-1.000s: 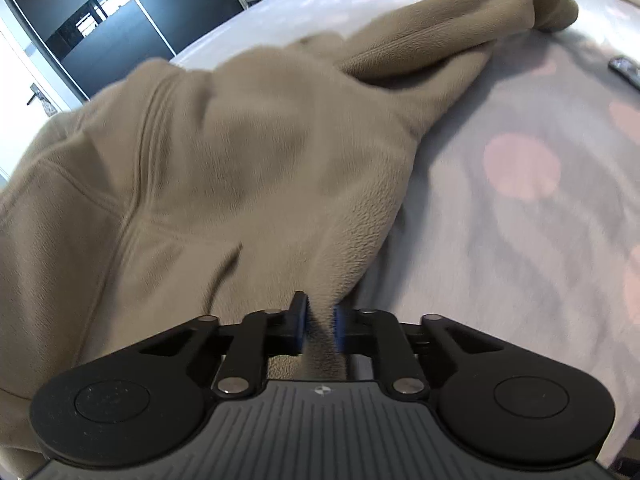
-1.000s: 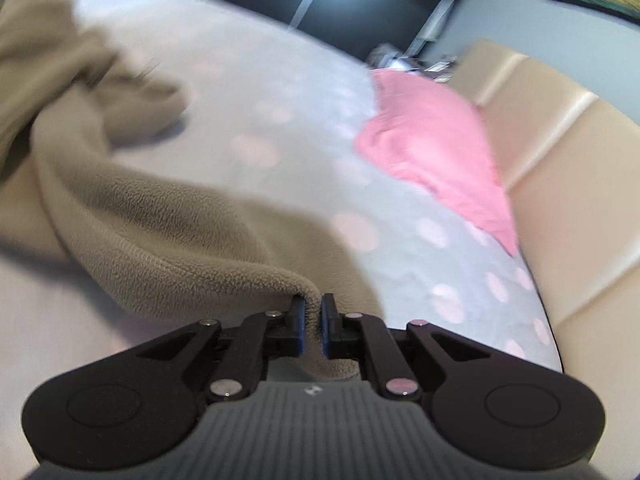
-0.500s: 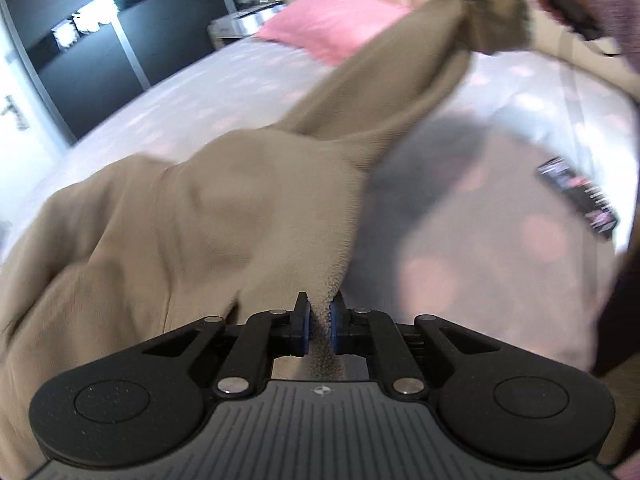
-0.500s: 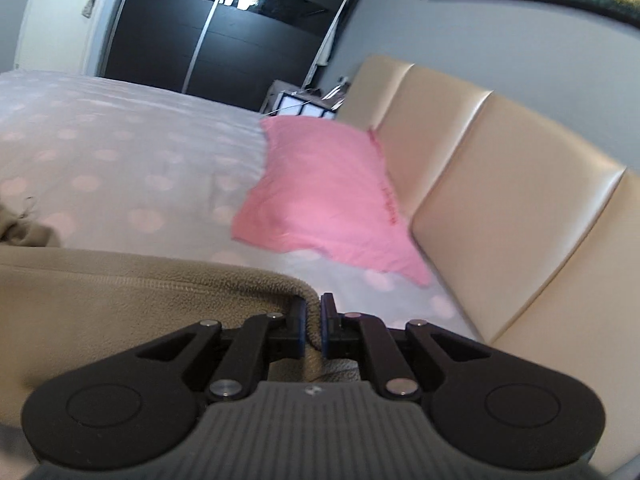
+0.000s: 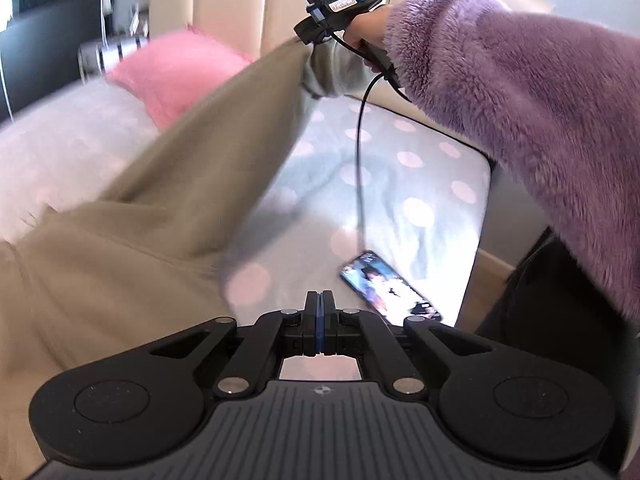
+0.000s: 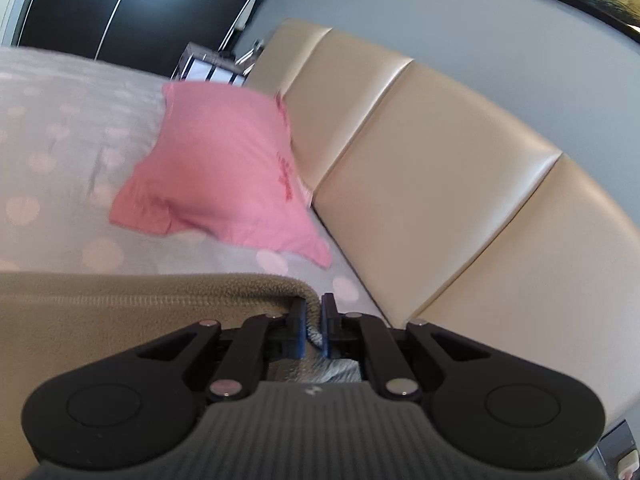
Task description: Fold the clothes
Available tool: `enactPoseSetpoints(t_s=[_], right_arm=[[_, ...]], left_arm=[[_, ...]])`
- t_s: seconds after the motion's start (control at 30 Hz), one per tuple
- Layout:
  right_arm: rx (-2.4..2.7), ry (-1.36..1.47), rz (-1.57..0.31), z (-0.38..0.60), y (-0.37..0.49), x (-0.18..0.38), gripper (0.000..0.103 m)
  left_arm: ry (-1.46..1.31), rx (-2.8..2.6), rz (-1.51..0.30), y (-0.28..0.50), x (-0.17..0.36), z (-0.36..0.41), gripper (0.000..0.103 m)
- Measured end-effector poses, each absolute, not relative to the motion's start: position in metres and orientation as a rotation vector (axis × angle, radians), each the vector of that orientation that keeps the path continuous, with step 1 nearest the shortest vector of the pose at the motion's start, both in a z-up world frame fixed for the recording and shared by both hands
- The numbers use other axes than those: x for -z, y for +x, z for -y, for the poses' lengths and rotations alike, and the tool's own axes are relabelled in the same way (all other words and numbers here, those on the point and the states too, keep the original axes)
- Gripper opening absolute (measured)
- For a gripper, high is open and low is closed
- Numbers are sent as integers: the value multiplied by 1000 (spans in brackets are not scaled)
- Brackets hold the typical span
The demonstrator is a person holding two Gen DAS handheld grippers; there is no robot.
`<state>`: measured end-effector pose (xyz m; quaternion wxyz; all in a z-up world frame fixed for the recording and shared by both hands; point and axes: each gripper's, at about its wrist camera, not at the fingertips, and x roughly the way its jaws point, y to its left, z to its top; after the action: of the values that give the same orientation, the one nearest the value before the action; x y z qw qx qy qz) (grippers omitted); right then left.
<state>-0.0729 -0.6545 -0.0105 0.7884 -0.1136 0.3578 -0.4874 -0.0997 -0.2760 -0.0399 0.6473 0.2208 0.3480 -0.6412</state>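
Observation:
A beige fleece top [image 5: 160, 220] lies over the bed's left side, one part of it stretched up and away. In the left wrist view, my left gripper [image 5: 319, 304] is shut, its pads together with nothing between them. It hangs over bare sheet just right of the fleece edge. My right gripper [image 6: 314, 312] is shut on the fleece's stitched edge [image 6: 180, 296]. From the left wrist view the right gripper [image 5: 306, 38] is raised near the headboard, with the stretched fleece hanging from it. A hand in a fuzzy purple sleeve [image 5: 520, 100] holds it.
A lit phone [image 5: 390, 286] lies on the grey sheet with pink dots [image 5: 420, 184], near the bed's right edge. A pink pillow [image 6: 216, 176] rests against the cream padded headboard [image 6: 420, 184]. A black cable [image 5: 358, 160] dangles from the right gripper. Dark wardrobe doors stand behind.
The fleece has slipped out of my left gripper, which closed fully, rose and swung right. My right gripper lifted toward the headboard with the fleece edge still in it.

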Motion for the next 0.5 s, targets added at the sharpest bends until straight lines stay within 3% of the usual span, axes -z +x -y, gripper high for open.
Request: enactPoseSetpoints(t_s=[0.07,0.1,0.17,0.5], right_arm=[[1036,-236,-788,655,-72,25,18],[1034,-228,-784,654,-75,29,35],[1026,-210,-776,652,-80,38,53],[794,-24,-757,590,-102,50,61]], left_arm=[[526,1422,-806,-93,47,276,0],[540,1398,-808,-91,50,275,0],[544,1350,-825,-81,58,267,0],[536,1081,-876,-16,65,205,13]])
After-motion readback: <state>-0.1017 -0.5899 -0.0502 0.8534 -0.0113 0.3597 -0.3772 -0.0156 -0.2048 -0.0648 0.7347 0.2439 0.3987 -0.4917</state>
